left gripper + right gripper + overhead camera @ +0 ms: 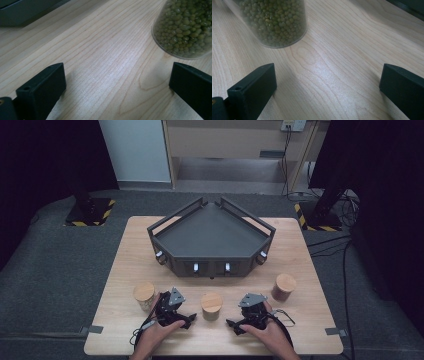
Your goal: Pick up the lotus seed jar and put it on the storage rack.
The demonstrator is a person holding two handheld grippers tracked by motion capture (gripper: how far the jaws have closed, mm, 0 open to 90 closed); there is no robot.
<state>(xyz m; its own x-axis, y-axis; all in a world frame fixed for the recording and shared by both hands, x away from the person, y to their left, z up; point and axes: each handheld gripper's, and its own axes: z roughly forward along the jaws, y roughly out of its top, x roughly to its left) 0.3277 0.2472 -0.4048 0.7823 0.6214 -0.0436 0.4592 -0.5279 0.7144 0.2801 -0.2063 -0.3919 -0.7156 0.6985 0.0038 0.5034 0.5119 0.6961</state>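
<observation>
Three clear jars with wooden lids stand on the wooden table [125, 270]: one at the left [144, 295], one in the middle [211, 306], one at the right [283, 287]. The middle jar holds green beans; it shows at the upper right of the left gripper view [185, 27] and at the upper left of the right gripper view [274, 22]. My left gripper [188, 320] lies low on the table just left of it, open [117, 72], with bare wood between the jaws. Just right of that jar, my right gripper [233, 325] is open too [327, 72] and holds nothing.
A dark grey corner-shaped tray [212, 237] with raised rails stands at the table's middle back, its front edge showing in both gripper views [25, 12] [412, 6]. Grey carpet surrounds the table, with stand bases and cables behind it.
</observation>
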